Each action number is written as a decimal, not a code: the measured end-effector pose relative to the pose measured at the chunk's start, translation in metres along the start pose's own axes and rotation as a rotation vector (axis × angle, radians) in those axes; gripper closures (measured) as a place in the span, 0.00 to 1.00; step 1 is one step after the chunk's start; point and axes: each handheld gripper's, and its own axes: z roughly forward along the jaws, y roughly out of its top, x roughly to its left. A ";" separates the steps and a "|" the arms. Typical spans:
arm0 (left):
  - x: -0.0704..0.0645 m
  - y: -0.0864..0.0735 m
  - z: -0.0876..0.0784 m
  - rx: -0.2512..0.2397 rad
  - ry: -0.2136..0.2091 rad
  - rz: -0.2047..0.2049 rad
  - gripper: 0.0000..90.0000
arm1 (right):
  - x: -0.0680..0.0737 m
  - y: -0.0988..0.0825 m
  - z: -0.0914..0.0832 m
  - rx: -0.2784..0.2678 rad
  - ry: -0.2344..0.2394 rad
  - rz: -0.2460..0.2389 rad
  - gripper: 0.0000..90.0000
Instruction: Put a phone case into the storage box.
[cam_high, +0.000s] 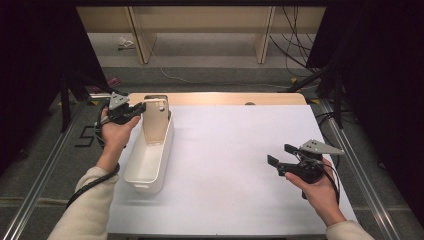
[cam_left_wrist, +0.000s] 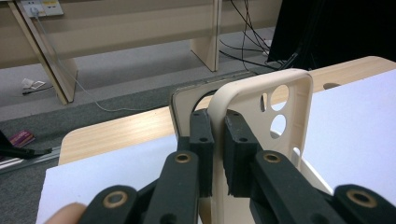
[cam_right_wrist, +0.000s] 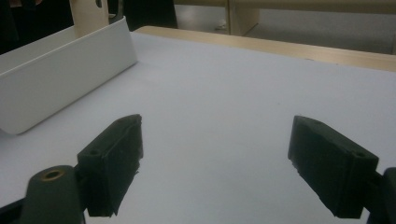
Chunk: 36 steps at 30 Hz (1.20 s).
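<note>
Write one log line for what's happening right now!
left tool: shut on phone case | case: over white bin | right tool: open, empty

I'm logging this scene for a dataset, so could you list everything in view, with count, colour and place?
phone case: one, cream, clamped by its edge, standing over the far end of the bin
phone: one, dark with a light rim, just behind the case; apart or touching, cannot tell
bin: one, white, long, at the table's left
table: one, white sheet on a wooden top
wooden furniture legs: beige, on the floor beyond the table
cables: several, black, far right floor
left gripper: one, black, shut on the case's edge
right gripper: one, black, jaws wide apart above the bare sheet, at right
</note>
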 end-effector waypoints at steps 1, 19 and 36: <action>0.000 0.000 0.000 0.002 0.001 0.001 0.93 | 0.000 0.000 0.000 0.000 0.000 0.000 0.21; 0.003 -0.004 0.007 0.017 0.020 0.000 0.91 | 0.000 0.000 0.000 0.000 0.000 0.002 0.21; 0.007 -0.003 0.013 0.046 0.037 0.021 0.88 | 0.000 0.000 0.001 0.002 0.003 0.003 0.21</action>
